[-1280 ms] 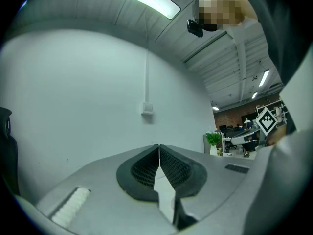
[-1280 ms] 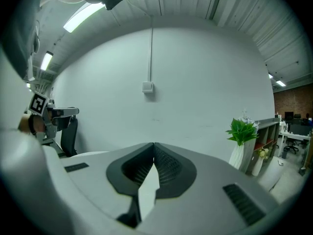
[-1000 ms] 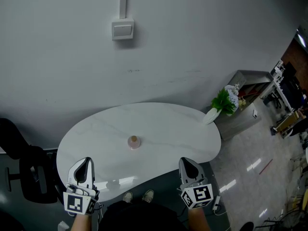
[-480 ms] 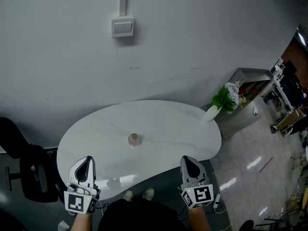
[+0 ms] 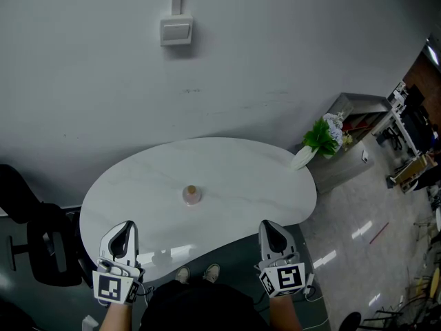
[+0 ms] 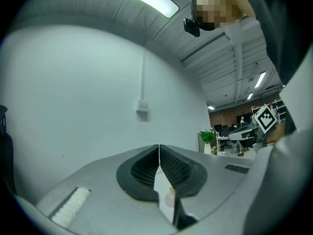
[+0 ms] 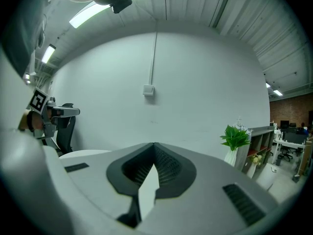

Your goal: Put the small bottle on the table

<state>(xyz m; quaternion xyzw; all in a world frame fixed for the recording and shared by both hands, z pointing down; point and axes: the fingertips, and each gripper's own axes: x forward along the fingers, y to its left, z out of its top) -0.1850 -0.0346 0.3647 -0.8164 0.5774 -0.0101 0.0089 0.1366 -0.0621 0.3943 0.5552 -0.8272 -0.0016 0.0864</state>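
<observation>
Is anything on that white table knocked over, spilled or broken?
Nothing stands out. The small bottle stands upright near the middle of the table, with no spill or damage visible around it.

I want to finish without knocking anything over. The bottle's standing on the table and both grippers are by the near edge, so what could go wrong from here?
The small bottle stands upright, alone in the middle of the table. A forward sweep by the left gripper or right gripper, both shut and empty, could tip it. Bumping the table's near edge might also wobble it.
</observation>
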